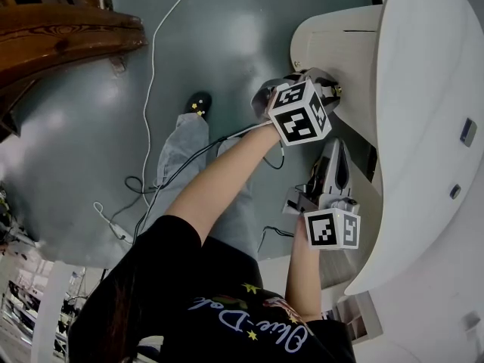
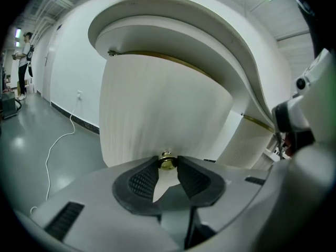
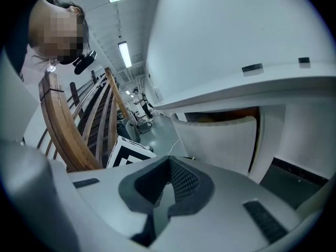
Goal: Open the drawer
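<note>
A curved white drawer front (image 1: 333, 44) stands out from under the rounded white cabinet top (image 1: 431, 127). It carries a small brass knob (image 2: 167, 163). My left gripper (image 2: 167, 159) is at that front, and its two dark pads are shut on the knob from either side. In the head view the left gripper (image 1: 327, 91) reaches the drawer from the left. My right gripper (image 1: 337, 148) hangs lower beside the cabinet, apart from the drawer. In the right gripper view its jaws (image 3: 169, 161) meet at the tips with nothing between them. There the drawer (image 3: 220, 140) shows pulled out, with a dark gap behind it.
Cables (image 1: 155, 89) trail over the grey floor. A curved wooden structure (image 1: 60, 36) stands at the upper left of the head view. The person's shoe (image 1: 198, 102) is on the floor below the left arm. Another person (image 2: 23, 62) stands far off down the hall.
</note>
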Demonstrator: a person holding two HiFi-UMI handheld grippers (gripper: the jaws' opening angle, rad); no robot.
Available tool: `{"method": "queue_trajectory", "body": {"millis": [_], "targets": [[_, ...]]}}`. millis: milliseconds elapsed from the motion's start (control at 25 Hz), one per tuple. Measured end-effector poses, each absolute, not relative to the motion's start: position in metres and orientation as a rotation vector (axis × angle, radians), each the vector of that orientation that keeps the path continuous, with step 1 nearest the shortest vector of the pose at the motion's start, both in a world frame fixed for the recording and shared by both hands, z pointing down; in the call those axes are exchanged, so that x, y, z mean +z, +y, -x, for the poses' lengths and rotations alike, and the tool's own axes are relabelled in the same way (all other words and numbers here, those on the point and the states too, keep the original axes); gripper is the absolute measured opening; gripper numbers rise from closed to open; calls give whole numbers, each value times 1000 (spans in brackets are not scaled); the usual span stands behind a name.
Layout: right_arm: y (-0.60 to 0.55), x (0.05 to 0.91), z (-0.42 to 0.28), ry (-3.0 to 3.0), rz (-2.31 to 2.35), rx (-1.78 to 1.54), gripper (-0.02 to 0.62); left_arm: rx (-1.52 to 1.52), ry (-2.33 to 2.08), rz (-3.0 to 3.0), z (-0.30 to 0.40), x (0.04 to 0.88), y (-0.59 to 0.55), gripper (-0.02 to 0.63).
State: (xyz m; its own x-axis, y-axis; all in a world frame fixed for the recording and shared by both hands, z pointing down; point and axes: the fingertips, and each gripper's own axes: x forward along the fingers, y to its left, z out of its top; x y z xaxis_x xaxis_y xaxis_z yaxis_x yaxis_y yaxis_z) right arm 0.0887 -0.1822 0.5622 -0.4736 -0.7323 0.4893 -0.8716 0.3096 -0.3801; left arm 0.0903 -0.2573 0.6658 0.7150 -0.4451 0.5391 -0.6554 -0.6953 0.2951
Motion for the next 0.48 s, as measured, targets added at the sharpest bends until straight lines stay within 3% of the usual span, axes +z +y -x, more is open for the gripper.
{"method": "queue_trajectory", "body": {"millis": [480], "targets": [[-165, 558, -76, -2349, -1484, 906, -2, 607, -845, -2437, -72, 667, -235, 110]]}}
